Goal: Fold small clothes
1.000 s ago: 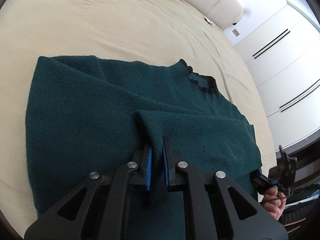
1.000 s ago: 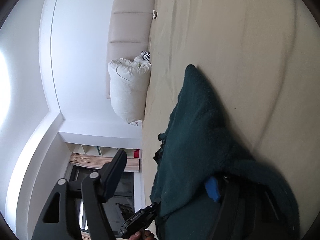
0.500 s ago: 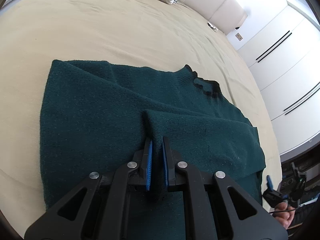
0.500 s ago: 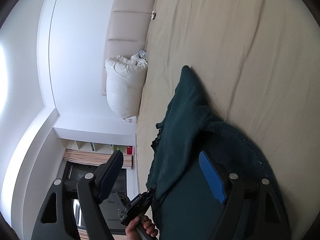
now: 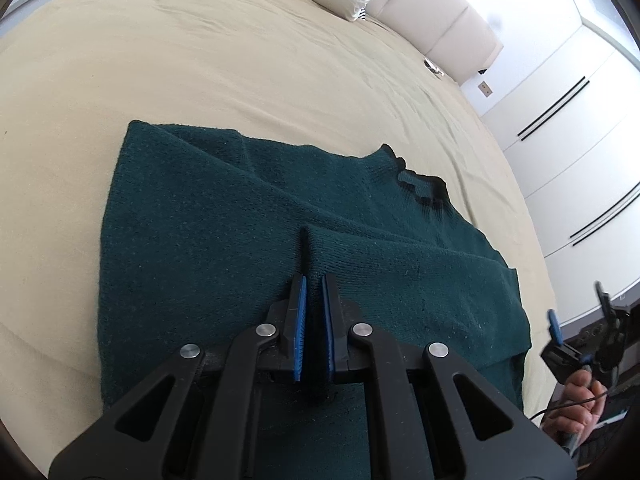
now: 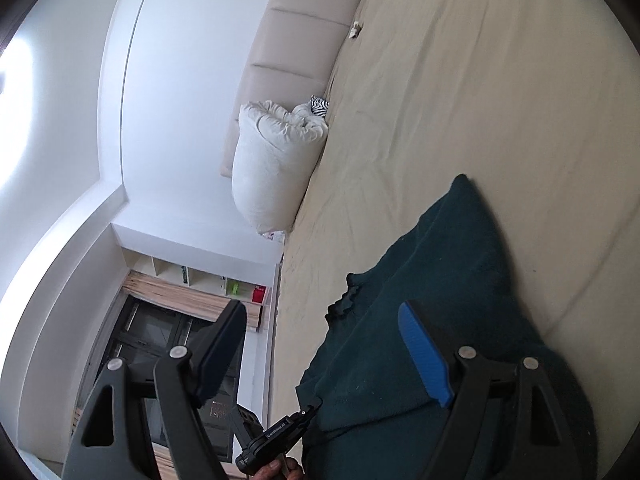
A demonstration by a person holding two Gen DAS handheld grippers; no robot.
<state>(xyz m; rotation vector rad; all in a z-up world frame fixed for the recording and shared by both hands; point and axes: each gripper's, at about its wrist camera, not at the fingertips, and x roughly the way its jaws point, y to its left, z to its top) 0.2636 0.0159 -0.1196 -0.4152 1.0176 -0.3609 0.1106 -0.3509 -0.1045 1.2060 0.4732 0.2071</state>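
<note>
the dark green sweater (image 5: 248, 248) lies spread on the beige bedsheet (image 5: 240, 52), its dark ruffled collar (image 5: 420, 188) up ahead and to the right of the left gripper (image 5: 314, 300). that left gripper is clenched on a raised fold of the knit, the blue pads (image 5: 300, 320) pressed close together with a ridge of green cloth pinched between them, and the fold runs forward from the tips like a little crest. most of the sweater's body stretches ahead and off to the left of those tips, while a folded-over sleeve or side panel lies to their right, reaching the bed's near edge. the right gripper (image 6: 320, 344) stands released, its jaws spread wide and holding nothing; one blue pad (image 6: 424, 352) hangs over the sweater's near part, the other dark finger (image 6: 222, 348) over the gap past the bed edge. from the left wrist view the right gripper (image 5: 580, 344) shows small at the far right, off the sweater's edge, gripped by the person's hand (image 5: 580, 404). ahead of the right gripper a white pillow (image 6: 276, 168) leans against the padded headboard (image 6: 304, 32), well apart from the sweater. white wardrobe doors (image 5: 568, 128) stand to the right of the left gripper, beyond the bed.
</note>
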